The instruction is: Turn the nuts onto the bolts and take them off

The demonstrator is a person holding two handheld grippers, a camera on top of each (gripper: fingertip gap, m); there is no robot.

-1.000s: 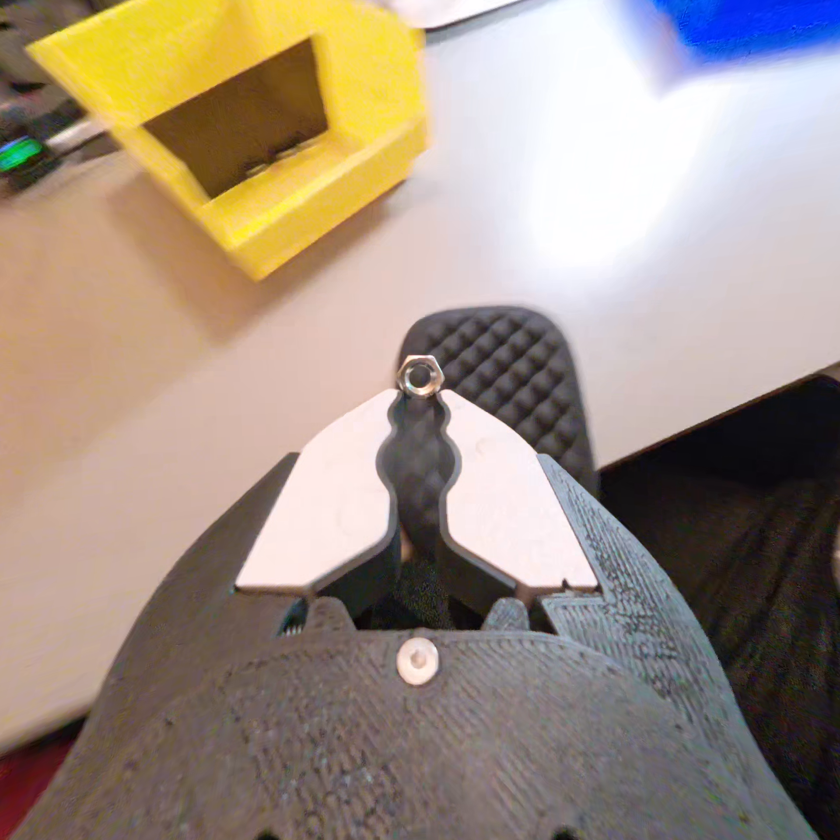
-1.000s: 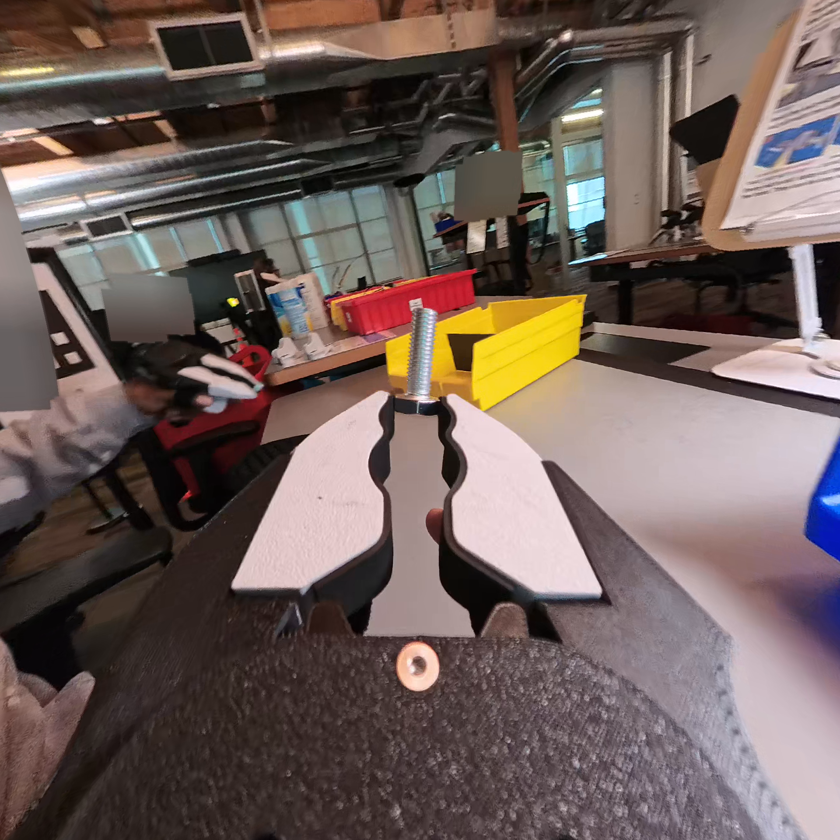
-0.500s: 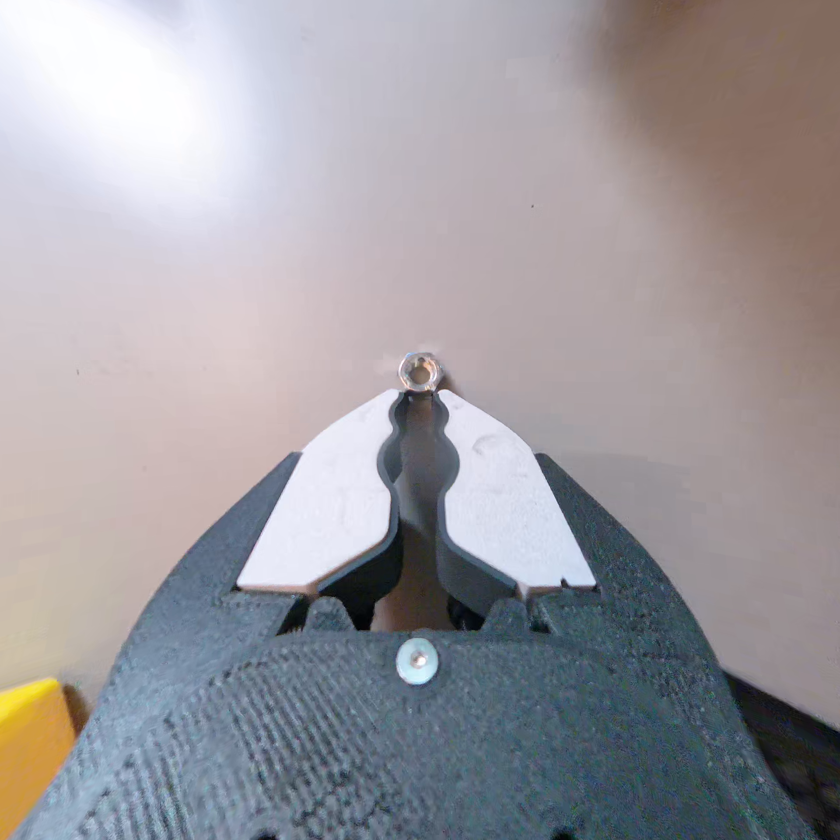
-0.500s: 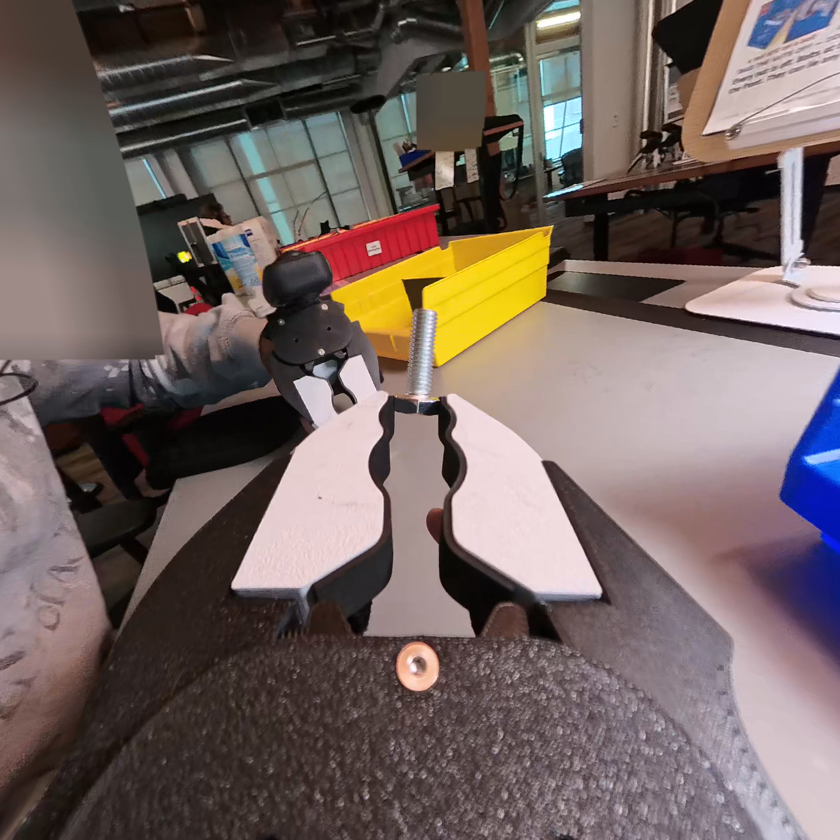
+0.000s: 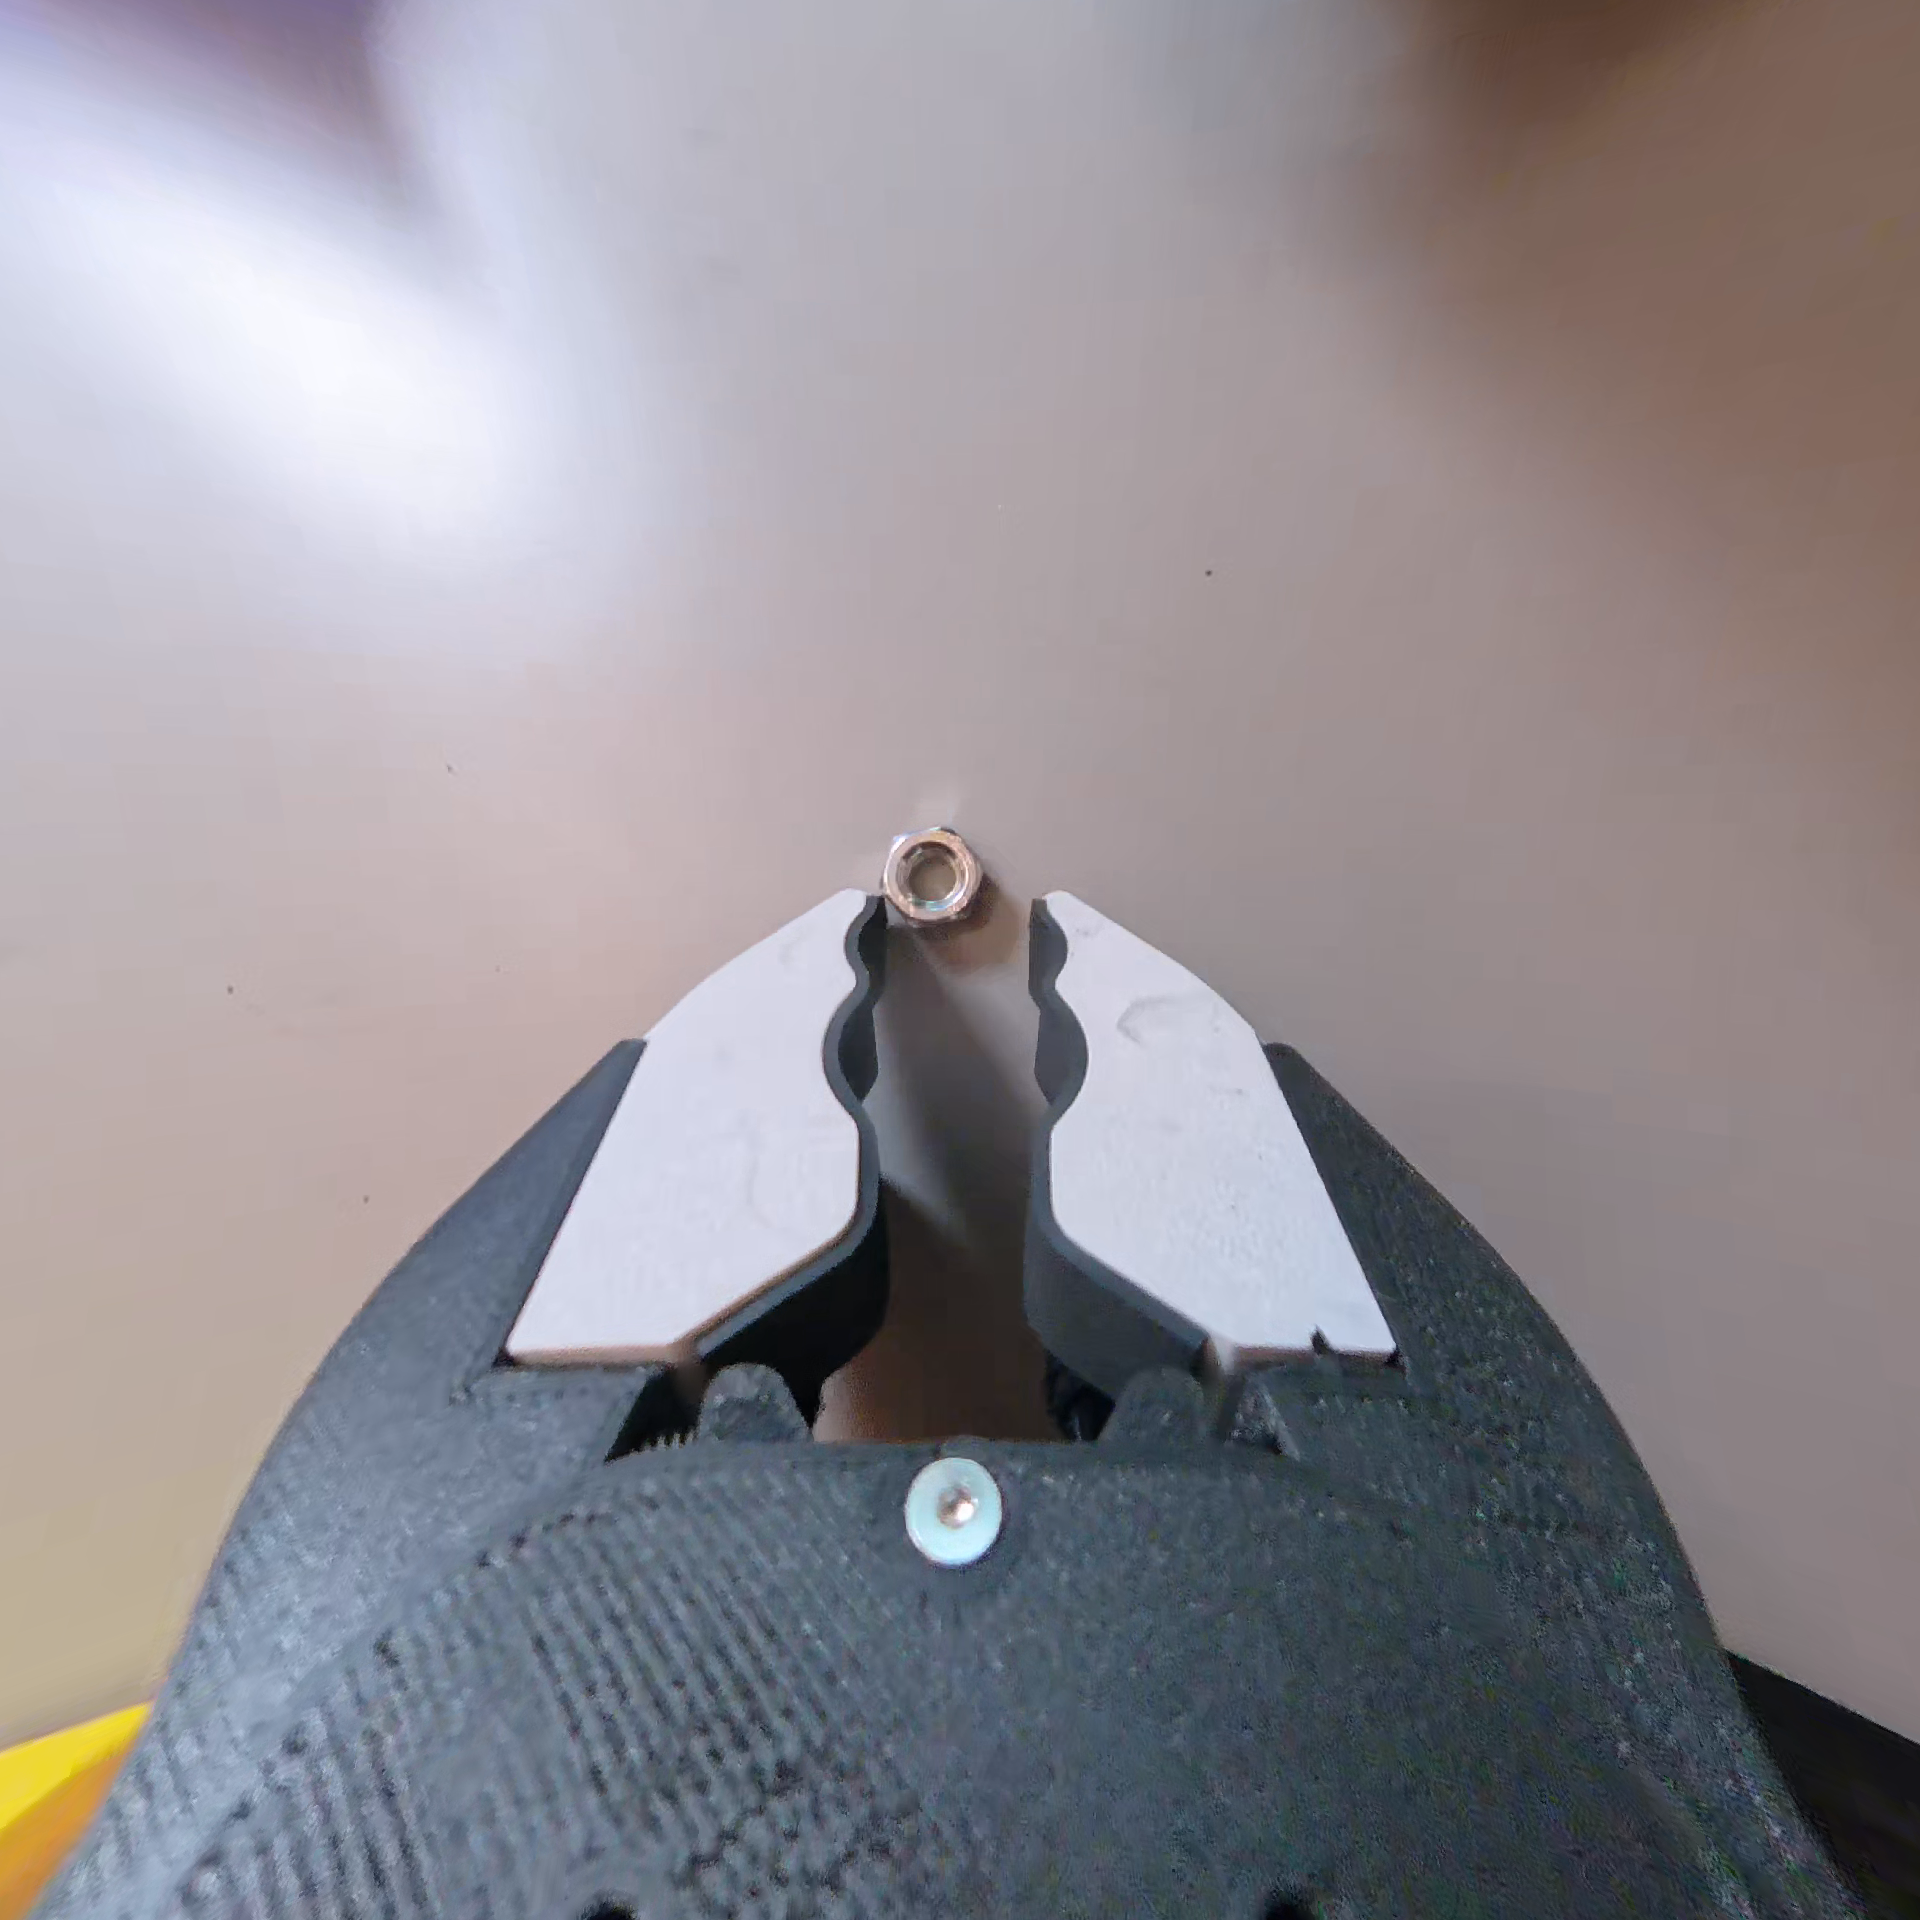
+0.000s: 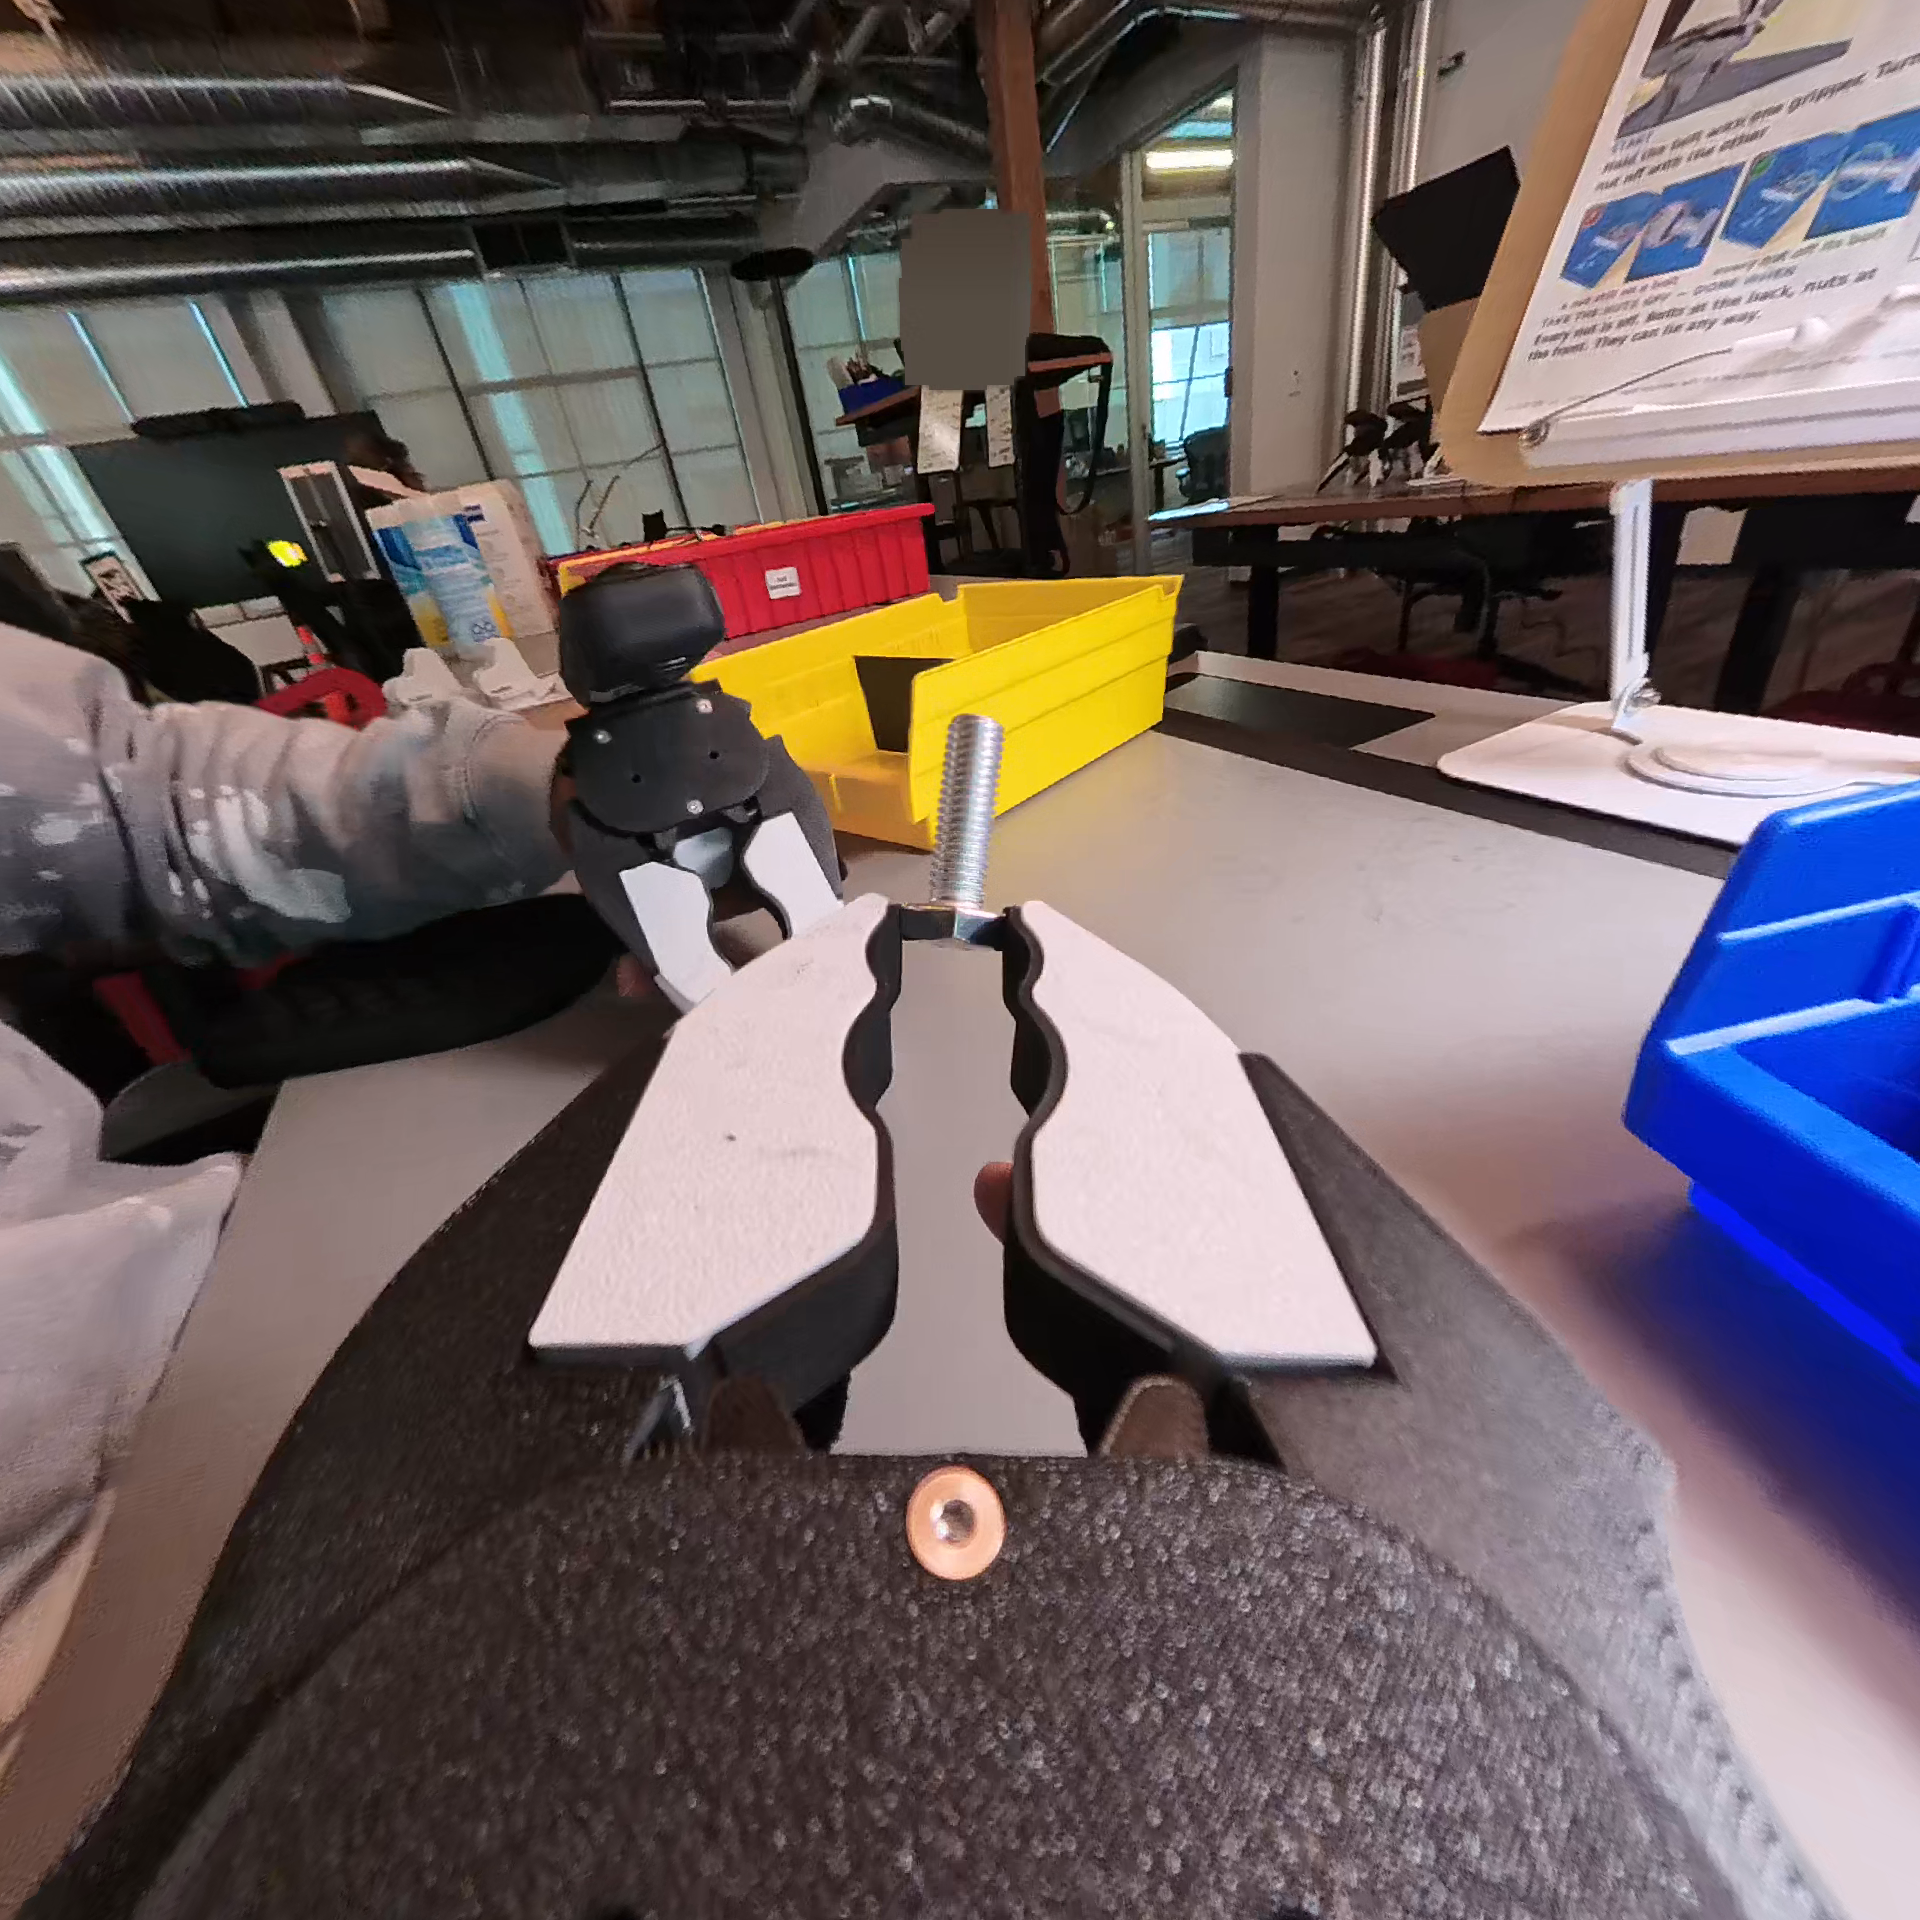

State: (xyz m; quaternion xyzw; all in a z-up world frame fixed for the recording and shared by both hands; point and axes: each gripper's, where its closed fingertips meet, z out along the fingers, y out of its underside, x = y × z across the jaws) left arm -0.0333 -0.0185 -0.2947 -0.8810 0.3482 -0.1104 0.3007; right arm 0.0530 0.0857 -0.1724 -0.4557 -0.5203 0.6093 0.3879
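Note:
In the left wrist view a small silver hex nut [image 5: 933, 878] lies flat on the grey table [image 5: 1351, 623], just off the tip of the left finger. My left gripper [image 5: 956, 909] is open and points down at the table, with the nut free between its tips. In the right wrist view my right gripper [image 6: 954, 920] is shut on the head of a silver bolt [image 6: 966, 805], whose threaded shaft stands upright. The left gripper also shows in the right wrist view [image 6: 727, 914], open, low over the table to the left of the bolt.
A yellow bin [image 6: 997, 686] stands behind the bolt and a red bin [image 6: 821, 566] beyond it. A blue bin [image 6: 1808, 1049] sits at the right. A clipboard on a white stand [image 6: 1704, 260] is at the far right. A yellow corner [image 5: 62, 1808] shows bottom left.
My left gripper has opened and let the nut go onto the table. The right gripper still holds the bolt upright and has shifted a little; the left gripper sits closer to it.

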